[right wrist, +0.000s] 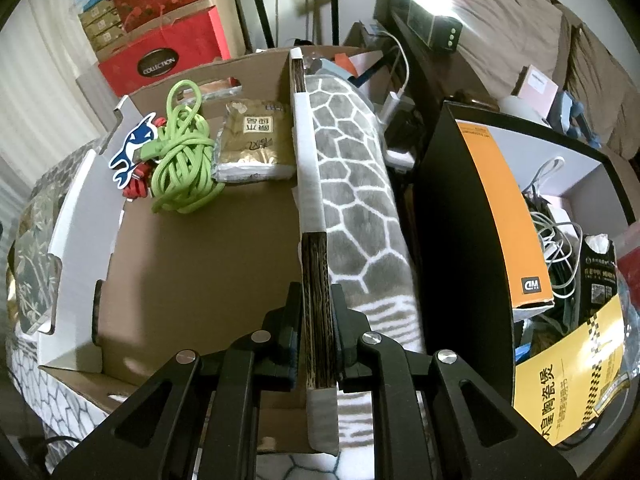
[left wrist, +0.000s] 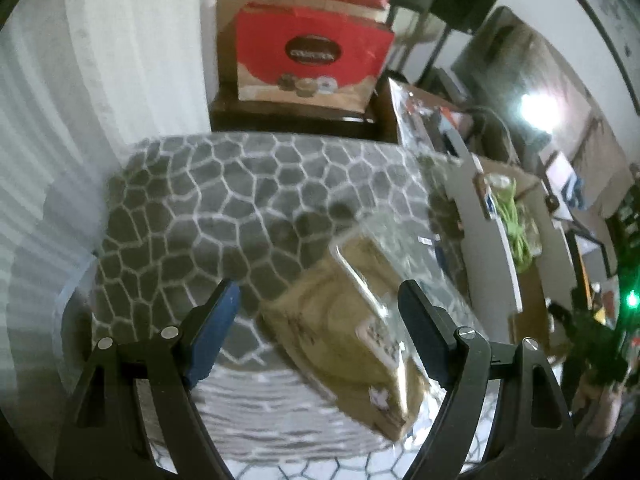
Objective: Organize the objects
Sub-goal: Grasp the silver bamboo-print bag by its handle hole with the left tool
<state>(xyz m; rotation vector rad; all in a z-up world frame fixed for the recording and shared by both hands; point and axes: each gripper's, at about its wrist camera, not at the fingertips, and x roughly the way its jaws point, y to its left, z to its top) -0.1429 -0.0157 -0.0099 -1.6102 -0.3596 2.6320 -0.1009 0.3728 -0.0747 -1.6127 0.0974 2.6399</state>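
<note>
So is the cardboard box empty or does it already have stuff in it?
Partly filled. The cardboard box holds a green cable and a gold packet at its far end; the near floor is bare.

My fingers [left wrist: 216,332] wear blue pads; grey blanket [left wrist: 248,200] with white cobble lines, green cable [right wrist: 182,156], red box [left wrist: 312,52].

In the box [right wrist: 192,264], the cable coil [right wrist: 182,160] lies at the far end, the packet [right wrist: 256,144] just right of it — the sticker [right wrist: 134,146] on the box's left wall. Right of the box stands the carton [right wrist: 452,240]; the box rests on the blanket [right wrist: 360,184].
</note>
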